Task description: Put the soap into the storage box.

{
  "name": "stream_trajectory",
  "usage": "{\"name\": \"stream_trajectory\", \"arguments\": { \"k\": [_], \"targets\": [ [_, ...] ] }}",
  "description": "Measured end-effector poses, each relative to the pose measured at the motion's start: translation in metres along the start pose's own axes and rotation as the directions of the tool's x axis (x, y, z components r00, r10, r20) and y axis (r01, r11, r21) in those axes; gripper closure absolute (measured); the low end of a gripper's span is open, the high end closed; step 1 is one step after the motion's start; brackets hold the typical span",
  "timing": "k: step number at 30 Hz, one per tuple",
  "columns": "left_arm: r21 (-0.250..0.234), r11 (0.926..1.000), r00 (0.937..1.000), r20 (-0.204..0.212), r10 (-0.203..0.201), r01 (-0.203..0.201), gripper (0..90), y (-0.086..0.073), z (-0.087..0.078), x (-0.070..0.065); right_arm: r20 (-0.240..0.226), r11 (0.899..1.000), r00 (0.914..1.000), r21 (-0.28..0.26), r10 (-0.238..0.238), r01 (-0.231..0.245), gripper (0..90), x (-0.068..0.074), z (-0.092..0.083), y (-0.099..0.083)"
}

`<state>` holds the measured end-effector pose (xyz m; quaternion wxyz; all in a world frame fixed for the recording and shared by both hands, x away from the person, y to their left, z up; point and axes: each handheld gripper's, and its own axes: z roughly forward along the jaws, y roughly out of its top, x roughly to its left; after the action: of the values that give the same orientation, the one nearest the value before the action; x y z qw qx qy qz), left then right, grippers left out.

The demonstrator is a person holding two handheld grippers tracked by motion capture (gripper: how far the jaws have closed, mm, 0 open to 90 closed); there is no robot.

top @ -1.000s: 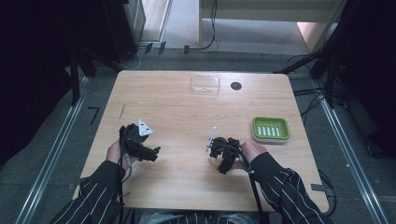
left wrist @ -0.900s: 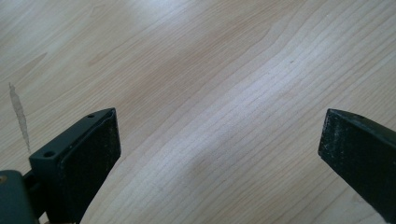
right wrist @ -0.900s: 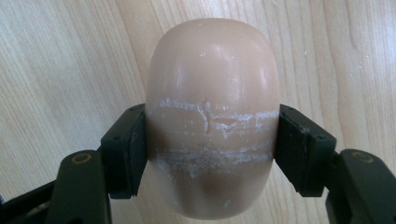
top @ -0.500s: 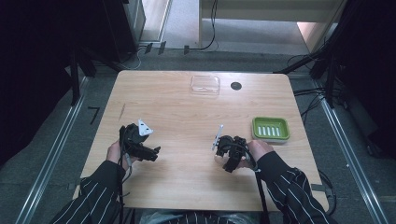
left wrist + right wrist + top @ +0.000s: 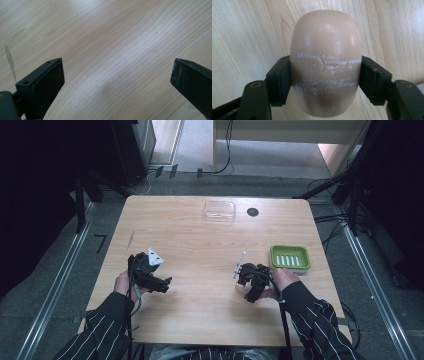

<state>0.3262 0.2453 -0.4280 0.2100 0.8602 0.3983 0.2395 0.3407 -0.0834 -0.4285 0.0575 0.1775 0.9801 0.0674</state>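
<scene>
A beige oval bar of soap (image 5: 325, 62), scuffed with white streaks, sits between the two black jaws of my right gripper (image 5: 325, 83), which is shut on it above the wooden table (image 5: 242, 30). In the high view my right gripper (image 5: 248, 285) is at the table's front right, just left of a green soap dish (image 5: 290, 258); the soap is hidden there by the gripper. My left gripper (image 5: 161, 284) rests at the front left. Its jaws stand wide apart over bare wood (image 5: 112, 50) with nothing between them.
A clear plastic lid or box (image 5: 219, 210) lies at the table's far edge beside a round black hole (image 5: 252, 212). The green dish has a ribbed white inside. Dark floor, rails and cables surround the table (image 5: 200, 245).
My right gripper has moved to the right with the soap, closer to the green dish. The left gripper has stayed where it was.
</scene>
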Motion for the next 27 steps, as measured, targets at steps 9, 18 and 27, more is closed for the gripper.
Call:
{"name": "stream_trajectory", "arguments": {
  "k": [9,18,27],
  "targets": [
    [-0.002,1.0,1.0,0.0,0.0,0.0,0.0,0.0,0.0,0.0,-0.004,1.0,0.9998,0.004,0.018,-0.018,33.5,-0.006,-0.002,-0.011],
    [-0.001,1.0,1.0,-0.001,0.001,-0.001,0.0,0.0,-0.001,0.0,-0.006,1.0,0.9997,0.01,0.023,-0.023,33.5,-0.011,-0.003,-0.019],
    [0.002,1.0,1.0,0.0,0.005,-0.005,0.0,0.0,-0.001,0.0,-0.01,0.999,0.9994,0.011,0.032,-0.032,33.5,-0.016,-0.007,-0.027]
  ]
}}
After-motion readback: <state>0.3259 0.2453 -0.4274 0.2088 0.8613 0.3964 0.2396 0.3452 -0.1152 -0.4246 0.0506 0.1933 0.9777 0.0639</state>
